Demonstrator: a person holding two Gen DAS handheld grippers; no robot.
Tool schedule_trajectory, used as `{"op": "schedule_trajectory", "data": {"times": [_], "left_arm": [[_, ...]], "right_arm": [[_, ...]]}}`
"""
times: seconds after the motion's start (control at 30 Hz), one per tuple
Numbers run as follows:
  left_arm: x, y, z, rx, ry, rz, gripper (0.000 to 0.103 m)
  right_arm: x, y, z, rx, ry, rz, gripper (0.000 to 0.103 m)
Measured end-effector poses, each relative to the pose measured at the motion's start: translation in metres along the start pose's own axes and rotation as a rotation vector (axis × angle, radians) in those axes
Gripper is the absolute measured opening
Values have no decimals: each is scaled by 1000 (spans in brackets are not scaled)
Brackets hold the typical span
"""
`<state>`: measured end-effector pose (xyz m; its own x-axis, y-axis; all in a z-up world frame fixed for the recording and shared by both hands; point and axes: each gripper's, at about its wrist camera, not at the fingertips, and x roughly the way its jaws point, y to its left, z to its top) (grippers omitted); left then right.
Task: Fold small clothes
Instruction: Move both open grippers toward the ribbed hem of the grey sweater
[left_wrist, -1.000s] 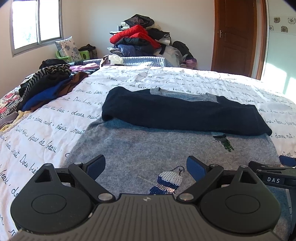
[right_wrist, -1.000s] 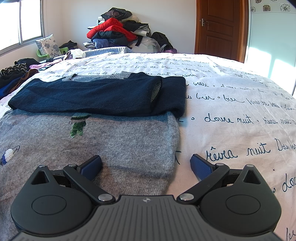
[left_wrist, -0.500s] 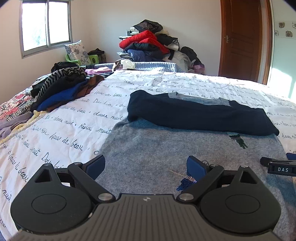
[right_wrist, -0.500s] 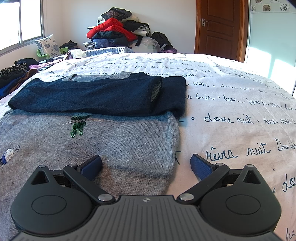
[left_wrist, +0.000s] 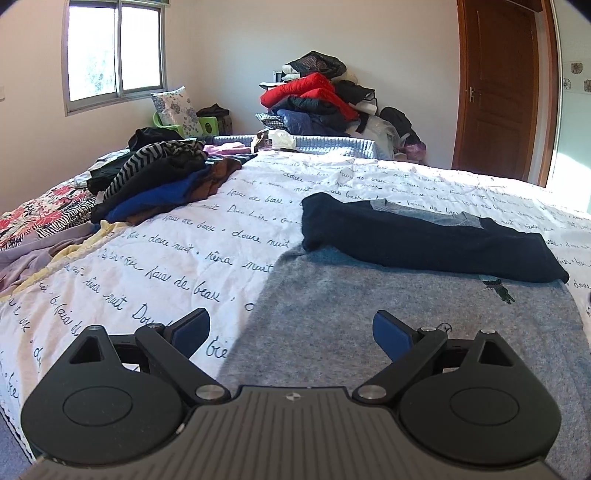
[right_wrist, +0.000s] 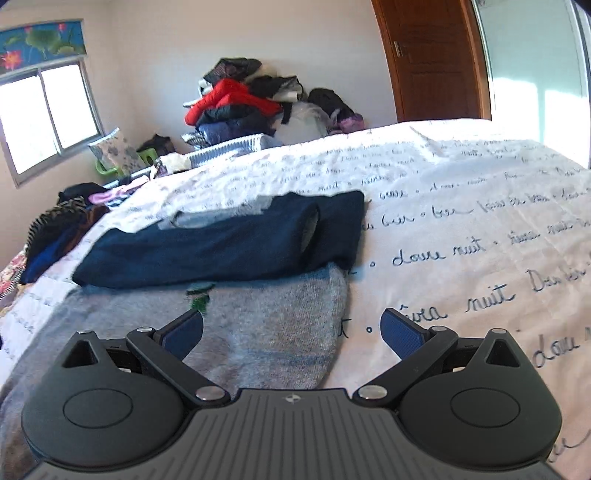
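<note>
With both claws open, the left claw (left_wrist: 291, 332) and right claw (right_wrist: 291, 330) should each pinch one near corner of the grey sweater (left_wrist: 406, 306) and lift evenly over the navy sleeves (left_wrist: 424, 242).

A grey knit sweater (left_wrist: 424, 325) lies flat on the bed, spread from 6 o'clock toward the centre of the left wrist view, a small green motif (left_wrist: 498, 291) near its 3 o'clock edge. Its navy sleeves (left_wrist: 417, 240) are folded across its far end, at 12 o'clock, overlapping, a grey cuff lining showing in the right wrist view.
</note>
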<state>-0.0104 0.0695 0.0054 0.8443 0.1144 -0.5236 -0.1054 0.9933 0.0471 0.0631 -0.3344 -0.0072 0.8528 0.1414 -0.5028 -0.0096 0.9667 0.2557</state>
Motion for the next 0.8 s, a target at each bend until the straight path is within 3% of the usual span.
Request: {"op": "schedule_trajectory", "data": {"times": [0.17,0.3,0.33,0.43,0.63,0.8], "left_arm": [[-6,28,-11,-20,50,-56,94],[-14,48,-24,0,84,-124,94],[-17,52,-26,8,88,-133,94],[-25,69,-33,19,99,-146,94],[-31,86,-43,19,107,-64,94],[-29,84,-46,-11,140,-42,94]], "right_arm": [[-85,1,-2,-112,-52,14,103],[-145,9,-27,-207,-229,-16,103],[-150,10,-34,-196,-221,-20,103],[-137,10,-48,-114,-67,15,103],[-121,40,-71,-56,13,3,103],[-118,68,-80,-107,67,34,103]]}}
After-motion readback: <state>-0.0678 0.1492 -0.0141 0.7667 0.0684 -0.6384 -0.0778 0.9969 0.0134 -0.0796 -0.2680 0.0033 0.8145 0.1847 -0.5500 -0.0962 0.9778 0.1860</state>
